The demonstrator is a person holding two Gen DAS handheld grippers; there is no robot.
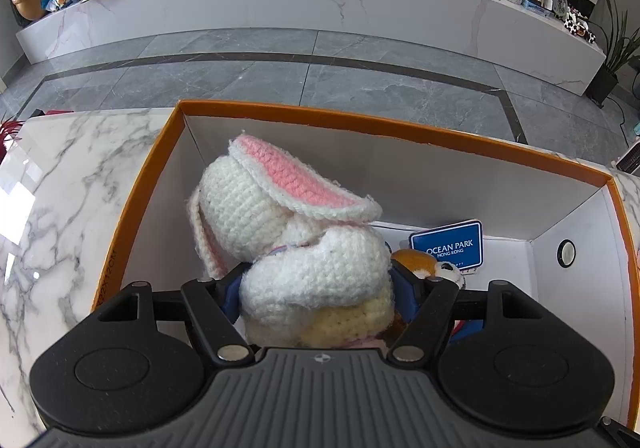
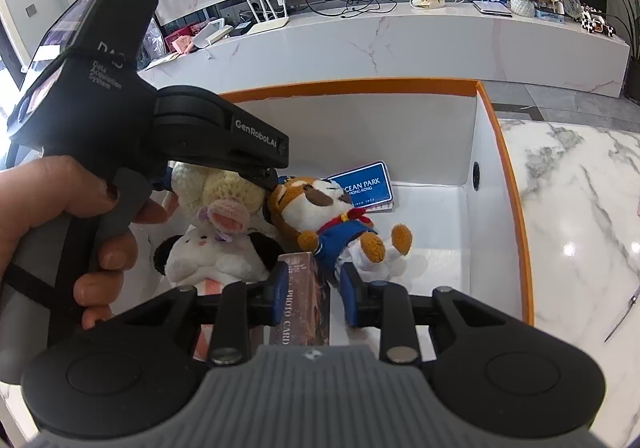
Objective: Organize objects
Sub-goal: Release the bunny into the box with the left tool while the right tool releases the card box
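Your left gripper [image 1: 318, 288] is clamped on the crocheted bunny [image 1: 296, 232], holding it over the left end of the orange-rimmed box [image 1: 360, 124]; the bunny sits low between the walls, and I can't tell whether it touches what lies beneath. Judged from that, this placement is nearly done, release pending.

Your right gripper [image 2: 314, 292] has the photo card pack [image 2: 302, 296] between its fingers. The left pad lies against the pack, the right pad looks apart from it, so I can't tell whether you are gripping or have let go. The pack stands on edge at the near side of the box.

Box contents, right-wrist view:
- white plush with black ears [image 2: 216, 256], left near corner, partly under the bunny
- fox plush in blue sailor suit [image 2: 332, 220], on its back, mid floor
- Ocean Park card [image 2: 366, 184], leaning at the far wall behind the fox's head

The right part of the box floor is bare.

Progress: well along, several items boxed, two in hand. On the marble tabletop [image 2: 580, 188], only a thin object at the right edge shows, too small to identify; whether more remains outside can't be told.
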